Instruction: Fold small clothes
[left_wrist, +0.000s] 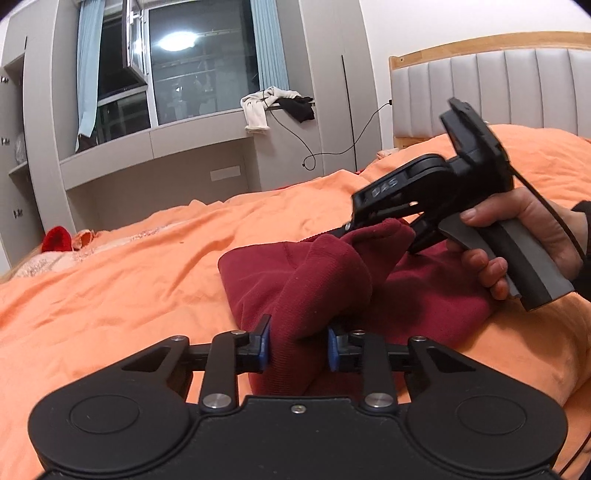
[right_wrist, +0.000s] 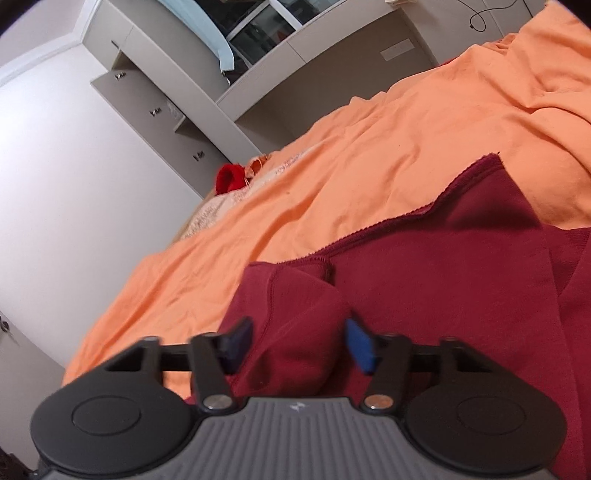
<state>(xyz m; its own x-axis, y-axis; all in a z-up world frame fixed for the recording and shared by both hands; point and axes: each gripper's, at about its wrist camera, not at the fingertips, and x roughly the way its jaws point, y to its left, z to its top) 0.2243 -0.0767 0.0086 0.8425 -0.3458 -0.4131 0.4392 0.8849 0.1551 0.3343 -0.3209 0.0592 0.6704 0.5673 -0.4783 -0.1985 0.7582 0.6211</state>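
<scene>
— Orange bedspread (left_wrist: 110, 280) covers the whole bed, rumpled, with a padded grey headboard in a wooden frame (left_wrist: 498, 85) at the far right and grey built-in cabinets under a dark window (left_wrist: 199, 66) along the far wall.

— Where is the garment?

— Lying on the bedspread at centre right: a dark red knit garment (left_wrist: 424, 295), partly flat, with a fold of it raised toward the near side.

— What is the left tool (left_wrist: 298, 349) doing?

— Its blue-padded fingers (left_wrist: 264, 345) stand on either side of that raised fold at the near edge, pressed against the cloth, so it is gripping the red garment.

— And the right tool (right_wrist: 295, 345)?

— In the left wrist view it comes in from the right, held by a hand (left_wrist: 532, 236) on its grey handle, its tip down at the far bunched part of the garment. In its own view a lump of the red knit sits between its fingers (right_wrist: 360, 349); the frame is blurred there, and I cannot tell whether they are clamped on it.

— Anything else around?

— A small bright red cloth item (left_wrist: 55, 239) lies at the far left end of the bed, well apart. White and black clothes (left_wrist: 273, 105) hang over the window sill.
</scene>
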